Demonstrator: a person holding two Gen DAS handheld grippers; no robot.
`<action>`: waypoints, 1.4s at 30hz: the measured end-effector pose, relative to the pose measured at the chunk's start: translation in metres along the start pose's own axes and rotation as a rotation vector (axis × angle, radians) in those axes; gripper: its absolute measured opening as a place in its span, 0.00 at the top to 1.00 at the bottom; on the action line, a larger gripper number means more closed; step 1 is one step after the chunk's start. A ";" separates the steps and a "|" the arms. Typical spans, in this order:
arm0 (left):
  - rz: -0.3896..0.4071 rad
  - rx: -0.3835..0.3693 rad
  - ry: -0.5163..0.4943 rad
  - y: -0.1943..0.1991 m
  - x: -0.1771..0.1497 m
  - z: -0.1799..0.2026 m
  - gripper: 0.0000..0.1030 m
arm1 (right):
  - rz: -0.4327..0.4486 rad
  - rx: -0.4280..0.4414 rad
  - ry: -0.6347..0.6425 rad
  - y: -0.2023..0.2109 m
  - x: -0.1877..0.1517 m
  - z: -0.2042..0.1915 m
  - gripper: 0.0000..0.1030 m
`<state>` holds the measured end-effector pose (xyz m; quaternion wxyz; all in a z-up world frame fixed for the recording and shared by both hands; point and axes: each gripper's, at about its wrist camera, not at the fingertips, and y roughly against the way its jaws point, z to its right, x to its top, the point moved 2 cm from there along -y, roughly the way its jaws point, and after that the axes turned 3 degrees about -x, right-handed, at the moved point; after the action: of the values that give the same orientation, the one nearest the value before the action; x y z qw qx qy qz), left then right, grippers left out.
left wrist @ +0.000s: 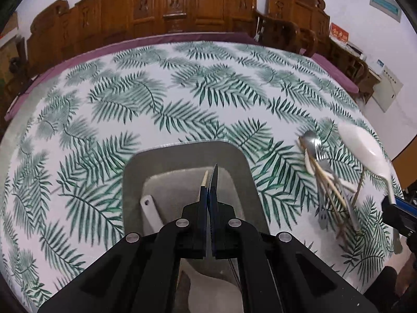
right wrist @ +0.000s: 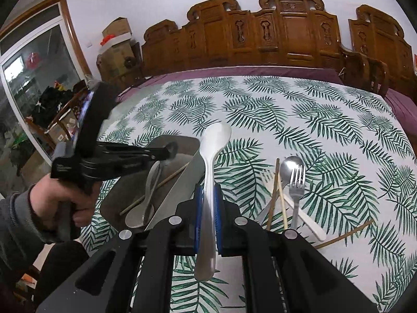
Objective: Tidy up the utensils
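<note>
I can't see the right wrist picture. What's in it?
The right gripper pinches a big white plastic spoon over a leaf-print tablecloth. Left, a hand holds the left gripper over a grey metal tray; right lie a metal fork, spoon and chopsticks.

right gripper (right wrist: 208, 198): jaws clamped on white spoon (right wrist: 212, 161)
tray (right wrist: 182, 140): left of spoon
fork (right wrist: 297, 182): right of spoon

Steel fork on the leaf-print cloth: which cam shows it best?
Right wrist view. The steel fork lies sharp there, tines and handle clear among the loose utensils. The left wrist view shows the same fork small, motion-blurred at the right edge, tangled with chopsticks.
</note>
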<state>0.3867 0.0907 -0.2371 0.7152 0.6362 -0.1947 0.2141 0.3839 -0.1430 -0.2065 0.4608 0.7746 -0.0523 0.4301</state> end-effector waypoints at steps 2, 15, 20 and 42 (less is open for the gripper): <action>-0.018 -0.003 0.001 -0.006 -0.003 0.000 0.99 | -0.007 -0.002 0.002 -0.002 -0.002 -0.002 0.90; 0.035 -0.005 -0.020 0.051 -0.014 -0.004 0.98 | 0.000 -0.005 0.036 0.004 0.000 -0.038 0.90; 0.078 0.000 -0.032 0.087 -0.021 -0.008 0.97 | -0.004 -0.002 0.049 -0.003 0.006 -0.057 0.90; 0.149 0.016 -0.017 0.155 -0.047 -0.046 0.76 | -0.163 -0.009 0.042 -0.099 0.013 -0.103 0.90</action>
<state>0.2620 0.1488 -0.1401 0.6906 0.6273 -0.2459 0.2629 0.3757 -0.0045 -0.2428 0.4988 0.7650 0.0187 0.4071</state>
